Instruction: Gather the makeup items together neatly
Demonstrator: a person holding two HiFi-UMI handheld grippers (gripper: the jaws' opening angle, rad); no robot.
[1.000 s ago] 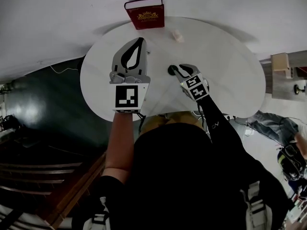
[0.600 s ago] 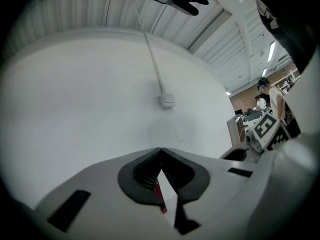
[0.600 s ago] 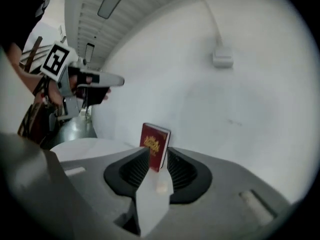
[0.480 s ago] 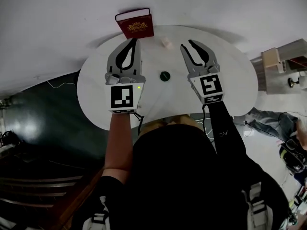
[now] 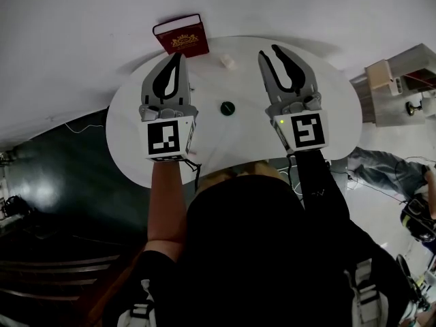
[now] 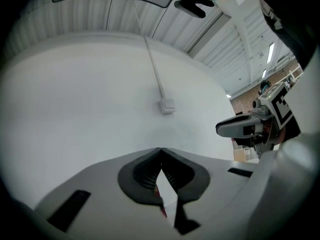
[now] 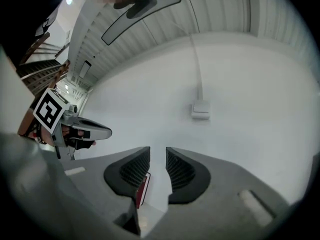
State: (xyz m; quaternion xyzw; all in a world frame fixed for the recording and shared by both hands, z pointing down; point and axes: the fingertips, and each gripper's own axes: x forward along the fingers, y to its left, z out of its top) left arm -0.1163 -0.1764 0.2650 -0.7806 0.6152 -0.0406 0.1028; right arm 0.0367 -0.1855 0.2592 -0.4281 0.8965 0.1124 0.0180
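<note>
On the round white table [image 5: 327, 135] lie a small black round item [image 5: 227, 107], a small cream item [image 5: 227, 61] and a dark red box with gold print [image 5: 178, 37] at the far edge. Both grippers are held level above the table, side by side. My left gripper [image 5: 178, 57] [image 6: 160, 150] has its tips together and holds nothing. My right gripper [image 5: 268, 52] [image 7: 158, 151] shows a narrow gap between its pads, with nothing in it. The black item lies between and below the two grippers. The red box [image 7: 143, 189] shows below the right jaws.
A white wall with a switch and cable [image 6: 167, 105] [image 7: 201, 109] faces both grippers. Dark floor [image 5: 61, 155] lies left of the table, and a wooden cabinet [image 5: 392, 80] stands at the right. The person's dark torso [image 5: 259, 251] hides the near table edge.
The right gripper has risen from the table beside the black round item and now points level next to the left gripper. The black item stays on the table. The left gripper has barely moved.
</note>
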